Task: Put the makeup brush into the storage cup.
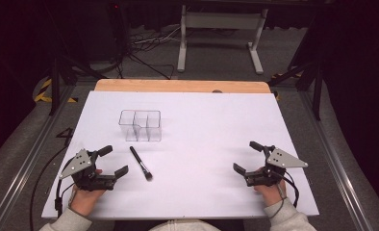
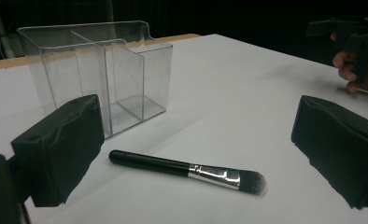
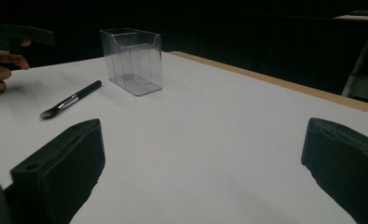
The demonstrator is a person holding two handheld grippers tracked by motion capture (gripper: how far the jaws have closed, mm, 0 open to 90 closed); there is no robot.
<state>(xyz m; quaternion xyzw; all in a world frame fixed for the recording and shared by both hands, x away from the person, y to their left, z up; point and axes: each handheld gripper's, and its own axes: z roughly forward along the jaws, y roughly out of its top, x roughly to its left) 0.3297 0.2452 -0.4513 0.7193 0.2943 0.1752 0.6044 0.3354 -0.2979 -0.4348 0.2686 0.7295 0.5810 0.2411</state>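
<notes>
A black-handled makeup brush (image 1: 141,163) with a silver ferrule lies flat on the white table, bristles toward the near edge. Behind it stands an empty clear plastic organizer (image 1: 140,125) with compartments. My left gripper (image 1: 113,161) rests at the near left with its jaws wide apart and nothing between them, just left of the brush (image 2: 187,168), with the organizer (image 2: 98,70) beyond it. My right gripper (image 1: 247,157) rests at the near right, jaws wide and empty, far from the brush (image 3: 70,100) and the organizer (image 3: 133,60).
The white sheet (image 1: 211,130) covers a wooden table whose far edge (image 1: 183,85) shows. On the dark floor beyond are cables and a white stand's legs (image 1: 221,38). Metal rails run along both sides of the table.
</notes>
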